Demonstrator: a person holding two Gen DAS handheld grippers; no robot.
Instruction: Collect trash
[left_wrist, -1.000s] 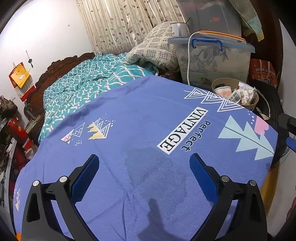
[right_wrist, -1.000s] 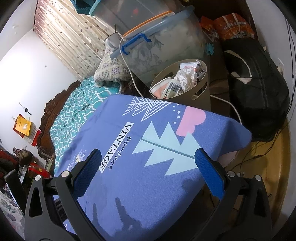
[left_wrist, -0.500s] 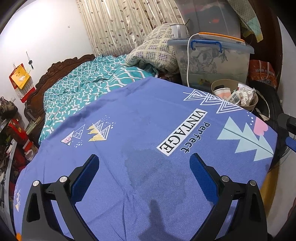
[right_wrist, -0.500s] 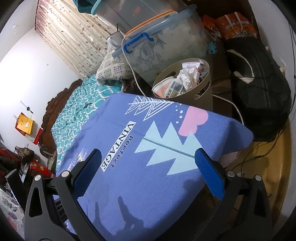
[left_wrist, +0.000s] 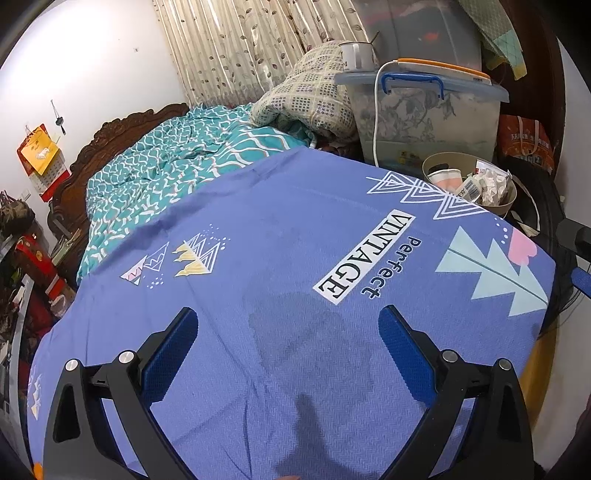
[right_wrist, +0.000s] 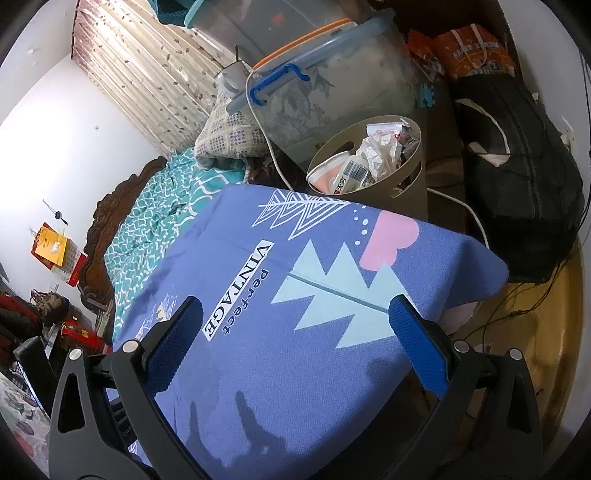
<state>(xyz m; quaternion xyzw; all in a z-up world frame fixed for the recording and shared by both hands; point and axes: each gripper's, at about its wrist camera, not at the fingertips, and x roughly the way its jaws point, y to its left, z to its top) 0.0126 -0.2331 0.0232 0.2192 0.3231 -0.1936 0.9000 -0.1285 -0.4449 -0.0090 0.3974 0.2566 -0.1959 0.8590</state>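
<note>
Hovering with empty jaws spread, both grippers face the trash bin (right_wrist: 400, 184) well beyond.

In front of you lies a blue-violet woven cloth printed with "Perfect VINTAGE" and pale tree shapes (left_wrist: 295, 258), spread flat. Beyond it you see a teal quilt with white wave pattern (left_wrist: 177, 166) against a carved dark wooden headboard (left_wrist: 110, 133). A checked cream pillow (left_wrist: 306, 99) leans beside a clear plastic storage box with blue handle (left_wrist: 424, 107), a white cable (left_wrist: 376, 110) hanging down its front. Leaf-print curtains (left_wrist: 240, 48) hang behind.
</note>
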